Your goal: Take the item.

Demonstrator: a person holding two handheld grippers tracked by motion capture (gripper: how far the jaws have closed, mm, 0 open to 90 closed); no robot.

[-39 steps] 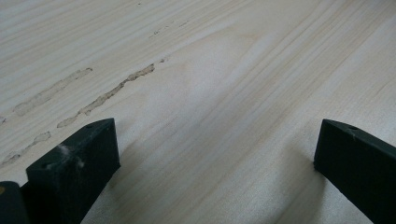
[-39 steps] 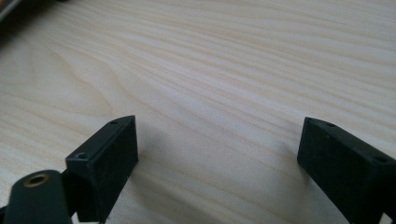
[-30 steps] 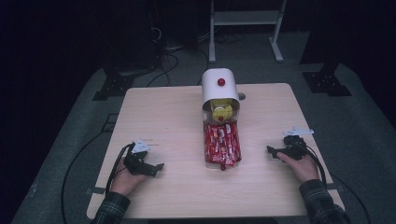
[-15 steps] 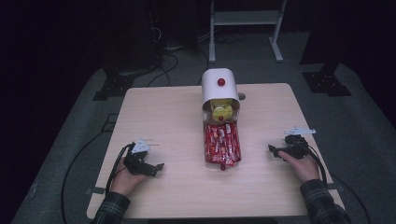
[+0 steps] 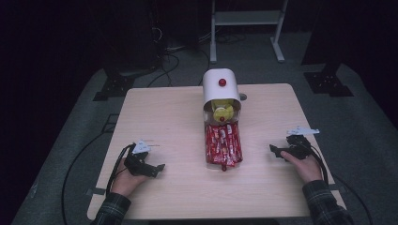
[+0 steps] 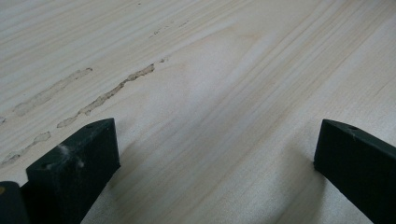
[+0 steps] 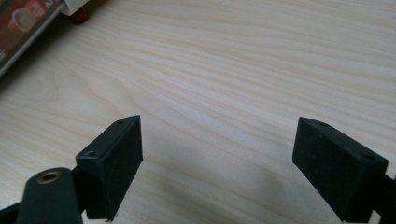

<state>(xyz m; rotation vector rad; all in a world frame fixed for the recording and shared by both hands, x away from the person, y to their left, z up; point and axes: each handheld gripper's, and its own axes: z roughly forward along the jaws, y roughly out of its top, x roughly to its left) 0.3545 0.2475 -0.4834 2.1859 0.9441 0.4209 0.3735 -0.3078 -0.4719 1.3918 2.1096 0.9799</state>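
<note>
Between the earlier high views and this one almost nothing had changed: both hands lay where they had been, and the red packets had not shifted, so by my reading the work had not begun and both grippers were waiting at rest.

At the left of the table (image 5: 164, 108), the left gripper (image 5: 157, 168) lay on the wood under the person's left hand (image 5: 126, 174), pointing inward toward the middle. In the left gripper view its two black jaws stood wide apart over bare pale grain (image 6: 224, 116), with nothing between them.

At the centre stood a white dispenser (image 5: 220, 86) with a rounded top and a red knob (image 5: 222, 82); something yellow (image 5: 222, 110) sat in its open mouth, though what it was could not be told. Out of that mouth, toward the person, lay a row of red packets (image 5: 223, 144), long and glossy with small white print, side by side in what looked like a clear tray. They were well apart from both grippers.

At the right, the right gripper (image 5: 277, 151) rested under the right hand (image 5: 304, 165), also aimed inward. In the right gripper view its jaws were likewise spread wide and empty, and the edge of a red packet (image 7: 25, 23) showed at the upper left corner, far off
</note>
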